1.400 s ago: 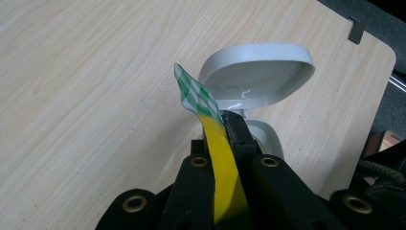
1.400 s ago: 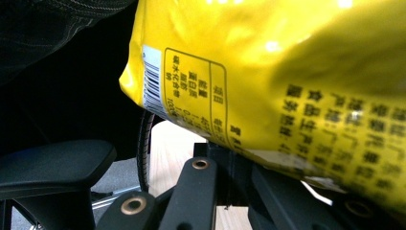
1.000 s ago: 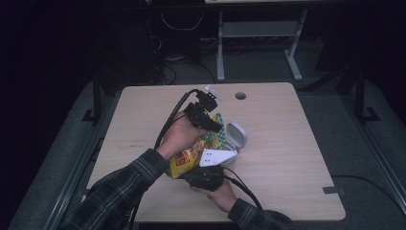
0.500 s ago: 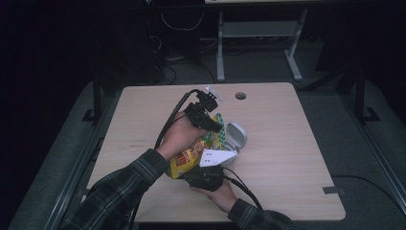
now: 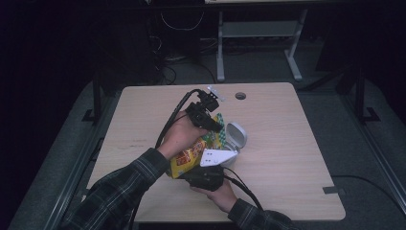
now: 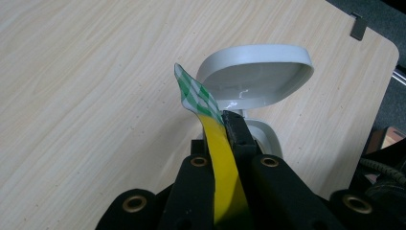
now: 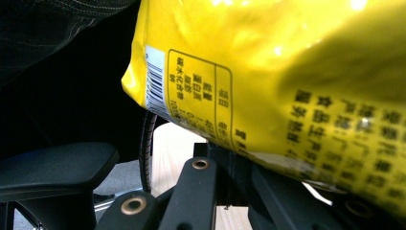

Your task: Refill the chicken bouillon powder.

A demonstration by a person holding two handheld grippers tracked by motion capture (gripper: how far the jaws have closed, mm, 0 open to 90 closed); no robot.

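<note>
Here, both claws grip the yellow snack bag [image 5: 187, 160], left claw [image 6: 225, 139] clenched on its checked edge. Right claw [image 7: 230, 163] sits half hidden beneath the bag. Nothing has shifted since a second ago

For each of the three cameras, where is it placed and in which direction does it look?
High view: above the person's side of the table, looking forward and down; both forearms, left gripper, right gripper.
Left gripper view: on the left gripper, looking along jaws clamped on the snack bag toward the white lidded container.
Right gripper view: on the right gripper, looking up at the bag.
All three share the bag.
</note>
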